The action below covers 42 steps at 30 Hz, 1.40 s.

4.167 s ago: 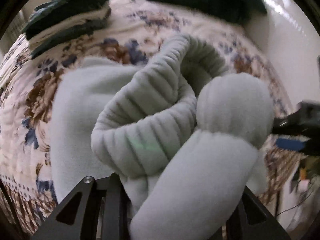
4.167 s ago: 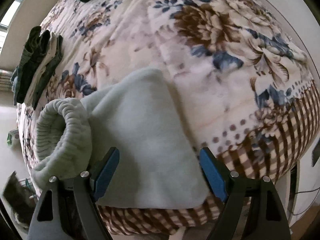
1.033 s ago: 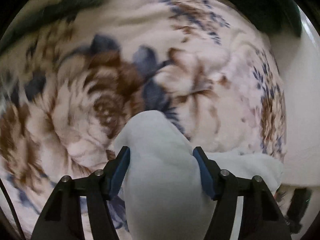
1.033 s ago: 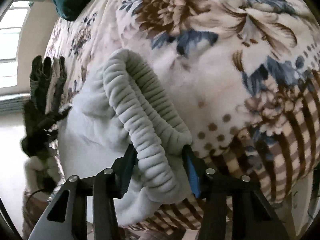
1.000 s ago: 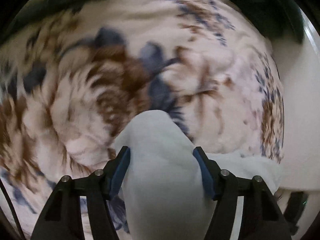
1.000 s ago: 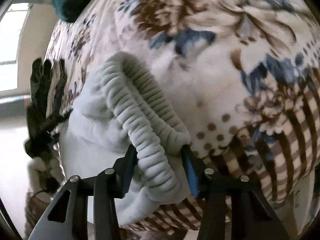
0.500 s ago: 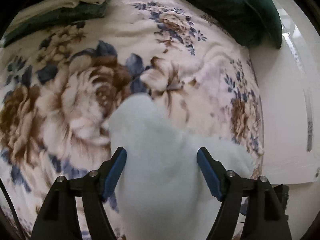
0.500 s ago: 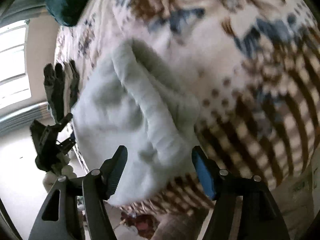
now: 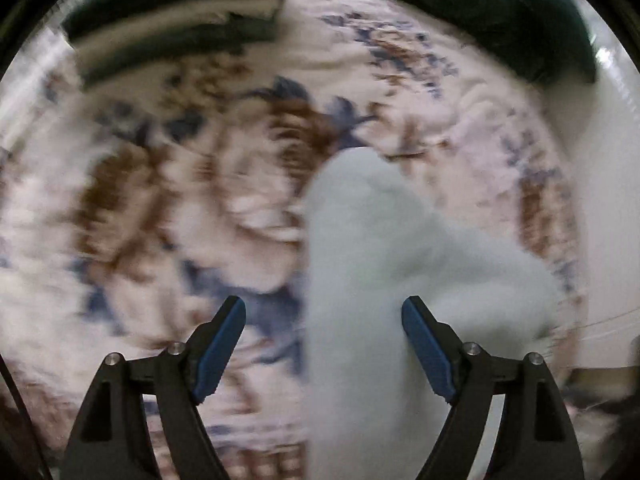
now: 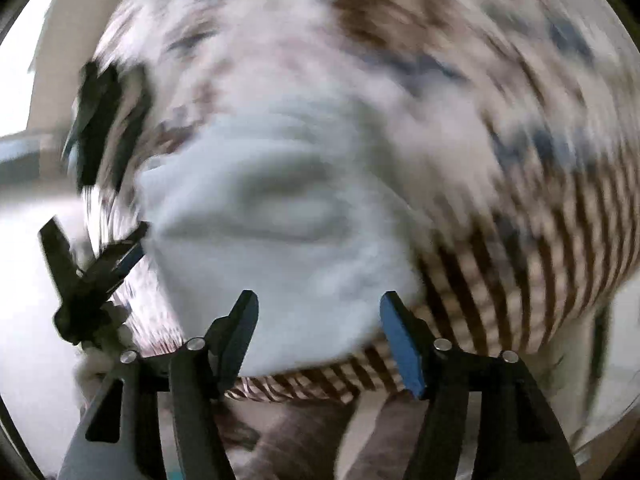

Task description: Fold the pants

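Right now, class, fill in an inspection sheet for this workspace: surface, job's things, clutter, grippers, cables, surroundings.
Surface: floral blanket with a checked border, on a bed.
Job's things: pale fleece pants bunched near the border.
Clutter: folded dark clothes; dark green cushion.
Grippers: left gripper open, jaws just widened, pants touching one pad only; right gripper open, above the pants.
Cables: nothing seen.
Surroundings: pale wall; rest blurred.

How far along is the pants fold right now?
Done, it seems: the pants lie in a compact bundle on the blanket near its checked edge. In hand: nothing. The left gripper has just been opening, with cloth between its pads but a clear gap at one; the right gripper has also opened and holds nothing. Left: maybe tidying, though blur hides how neat the fold is.
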Available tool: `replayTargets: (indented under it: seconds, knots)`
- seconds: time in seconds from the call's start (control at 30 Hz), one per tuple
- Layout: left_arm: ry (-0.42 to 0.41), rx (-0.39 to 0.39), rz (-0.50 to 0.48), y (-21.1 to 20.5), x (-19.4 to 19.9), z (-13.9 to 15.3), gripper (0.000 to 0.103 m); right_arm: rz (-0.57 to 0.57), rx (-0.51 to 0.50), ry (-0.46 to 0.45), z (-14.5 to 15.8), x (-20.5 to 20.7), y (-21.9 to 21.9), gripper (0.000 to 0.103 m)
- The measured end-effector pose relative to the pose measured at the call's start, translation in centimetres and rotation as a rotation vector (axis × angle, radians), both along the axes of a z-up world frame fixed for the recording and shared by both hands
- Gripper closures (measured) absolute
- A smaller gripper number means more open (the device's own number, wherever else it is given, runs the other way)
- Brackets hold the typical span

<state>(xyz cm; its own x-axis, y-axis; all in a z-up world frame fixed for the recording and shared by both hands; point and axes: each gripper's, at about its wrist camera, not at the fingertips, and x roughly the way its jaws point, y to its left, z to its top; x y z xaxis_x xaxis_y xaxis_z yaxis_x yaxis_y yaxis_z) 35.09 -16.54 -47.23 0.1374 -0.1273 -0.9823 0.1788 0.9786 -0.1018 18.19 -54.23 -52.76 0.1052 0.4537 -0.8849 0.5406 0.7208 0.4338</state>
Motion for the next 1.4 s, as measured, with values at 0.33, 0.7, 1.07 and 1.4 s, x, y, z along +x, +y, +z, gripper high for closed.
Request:
replayTargets:
  seconds: [0.33, 0.7, 1.07, 1.4]
  knots:
    - [0.045, 0.118, 0.112, 4.7, 1.0, -1.6, 0.021, 0.487, -0.089, -0.02, -1.4, 26.1, 14.9, 0.034]
    - [0.185, 0.026, 0.155, 7.0, 2.2, -6.4, 0.021, 0.76, -0.188, 0.164, -11.5, 30.3, 21.7, 0.07]
    - [0.261, -0.165, 0.132, 5.9, 1.0, -5.9, 0.021, 0.563, -0.059, 0.2, -12.1, 30.3, 18.3, 0.074]
    - [0.257, -0.168, 0.124, 5.6, 1.8, -6.0, 0.021, 0.196, 0.248, 0.308, -14.3, 29.3, 13.1, 0.075]
